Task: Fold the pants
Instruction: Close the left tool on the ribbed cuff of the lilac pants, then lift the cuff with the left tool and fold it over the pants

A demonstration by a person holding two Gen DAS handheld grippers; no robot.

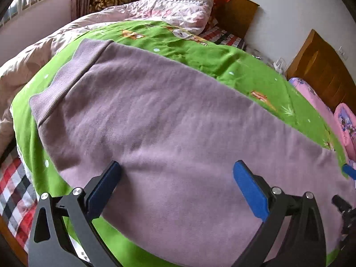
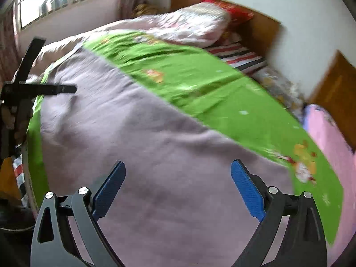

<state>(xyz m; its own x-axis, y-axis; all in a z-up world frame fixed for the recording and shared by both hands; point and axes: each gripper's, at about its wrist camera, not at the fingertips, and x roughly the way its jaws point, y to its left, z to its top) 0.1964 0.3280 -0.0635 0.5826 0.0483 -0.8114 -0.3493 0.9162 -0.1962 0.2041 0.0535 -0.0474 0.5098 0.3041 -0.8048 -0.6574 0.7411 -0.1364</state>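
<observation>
Both claws, left claw point(image 1: 176, 187) and right claw point(image 2: 178, 187), hover spread apart and empty over my lilac pants point(image 1: 155, 120), which lie flat on the green blanket point(image 1: 200, 53), waistband point(image 1: 66, 75) far-left of me.

Pants point(image 1: 178, 120) showing plain lilac, waistband point(image 1: 66, 71) ribbed in the same lilac. Blanket point(image 1: 200, 51) under them showing bright green with white dots and orange-yellow cartoon prints. Quilt point(image 1: 33, 55) looking pale pink with a faint floral print. Sheet point(image 1: 13, 189) showing red, white and black checks. Headboard point(image 1: 240, 11) showing orange-brown wood. Left tool point(image 1: 176, 187) and right tool point(image 2: 178, 187) showing black frames with blue finger pads. Pillow point(image 1: 347, 129) at far right showing pink with purple print.
</observation>
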